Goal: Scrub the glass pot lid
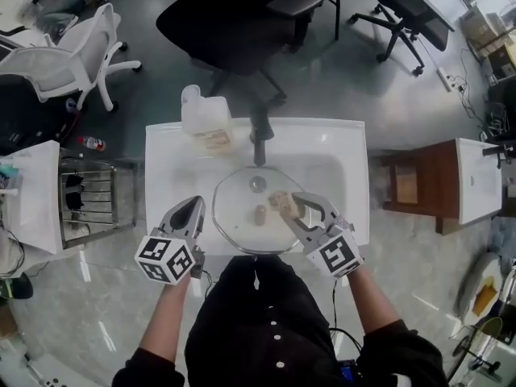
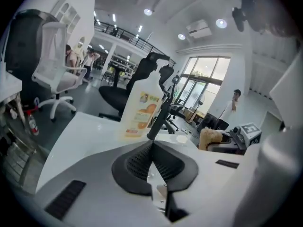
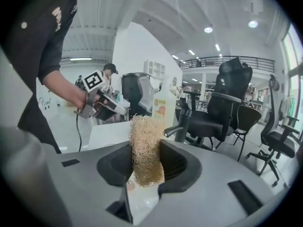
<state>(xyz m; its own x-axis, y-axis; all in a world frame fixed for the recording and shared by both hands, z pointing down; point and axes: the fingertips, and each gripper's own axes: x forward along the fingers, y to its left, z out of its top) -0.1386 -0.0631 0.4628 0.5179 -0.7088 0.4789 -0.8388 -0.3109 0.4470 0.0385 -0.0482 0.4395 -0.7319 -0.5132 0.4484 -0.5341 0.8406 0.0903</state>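
Right gripper [image 1: 297, 204] jaws clamped on soft scrubber [image 3: 144, 145], left gripper [image 2: 152, 148] jaws together, empty; glass lid [image 1: 238, 220] looks slick, fragile, so grab its knob [image 1: 258, 185].

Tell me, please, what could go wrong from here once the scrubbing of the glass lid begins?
1. Nothing holds the glass pot lid in the sink. The left hand-held gripper is shut and empty beside it, so the lid may slide under pressure.
2. The right hand-held gripper pinches only part of the fibrous scrubber, which could twist out.
3. The faucet reaches over the lid's far edge and might be bumped.
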